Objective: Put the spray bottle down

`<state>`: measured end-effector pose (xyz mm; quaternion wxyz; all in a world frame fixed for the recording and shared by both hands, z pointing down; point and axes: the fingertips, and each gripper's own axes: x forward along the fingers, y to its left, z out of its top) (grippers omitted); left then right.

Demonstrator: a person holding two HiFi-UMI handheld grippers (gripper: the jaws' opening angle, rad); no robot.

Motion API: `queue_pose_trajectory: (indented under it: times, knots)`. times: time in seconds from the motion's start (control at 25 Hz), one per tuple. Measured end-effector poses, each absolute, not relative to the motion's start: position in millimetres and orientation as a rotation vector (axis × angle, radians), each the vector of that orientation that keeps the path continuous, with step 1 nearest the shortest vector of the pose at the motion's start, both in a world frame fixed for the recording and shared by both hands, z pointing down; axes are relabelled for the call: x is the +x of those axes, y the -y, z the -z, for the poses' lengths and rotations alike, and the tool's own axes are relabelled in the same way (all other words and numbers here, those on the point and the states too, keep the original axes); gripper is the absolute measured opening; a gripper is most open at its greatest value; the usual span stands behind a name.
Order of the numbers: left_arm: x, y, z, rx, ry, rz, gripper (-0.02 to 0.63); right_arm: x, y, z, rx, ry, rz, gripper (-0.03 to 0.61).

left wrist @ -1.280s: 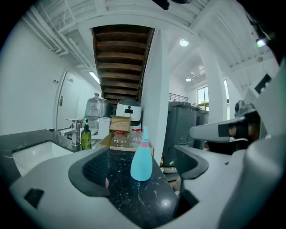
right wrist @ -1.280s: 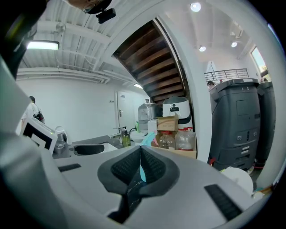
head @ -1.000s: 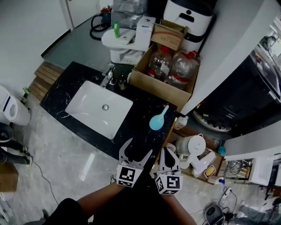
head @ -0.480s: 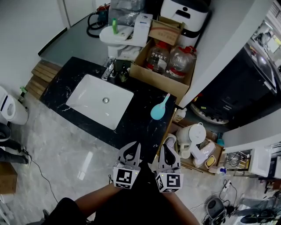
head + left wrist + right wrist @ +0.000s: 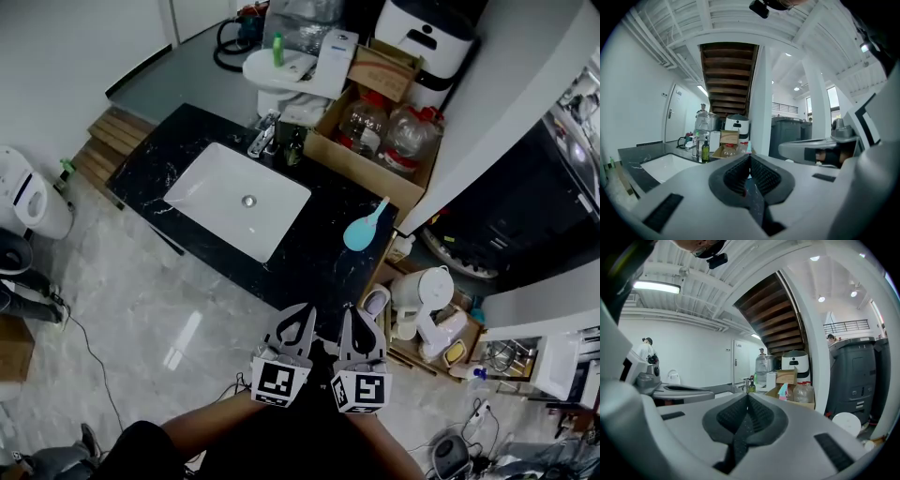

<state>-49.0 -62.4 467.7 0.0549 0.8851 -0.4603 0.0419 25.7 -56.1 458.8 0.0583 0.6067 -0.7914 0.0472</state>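
The teal spray bottle (image 5: 361,232) lies on its side on the black countertop (image 5: 300,253), near the counter's right end, with nothing gripping it. In the right gripper view the bottle (image 5: 783,391) shows small, far ahead before a cardboard box. My left gripper (image 5: 298,317) and right gripper (image 5: 359,319) hover side by side just off the counter's near edge, well short of the bottle. Both are shut with nothing between their pads, as seen in the left gripper view (image 5: 749,160) and the right gripper view (image 5: 746,398).
A white sink (image 5: 239,202) with a faucet (image 5: 262,139) is set in the counter's left half. A cardboard box (image 5: 375,141) with water jugs stands behind the counter. A white kettle (image 5: 422,292) and clutter sit on the floor at the right. Marble floor lies to the left.
The left gripper's jaws, wide apart a second ago, have closed. Both grippers have drawn back from the counter toward the person; the spray bottle stays lying on the counter.
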Motion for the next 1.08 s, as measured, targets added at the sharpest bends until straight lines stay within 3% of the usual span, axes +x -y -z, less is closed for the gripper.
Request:
queue_pose_trajectory:
  times: [1.08]
  knots:
    - [-21,63,-452,2.732,1.302,-0.067,0.012,43,63,-446,1.908,2.387,-0.099,0.017]
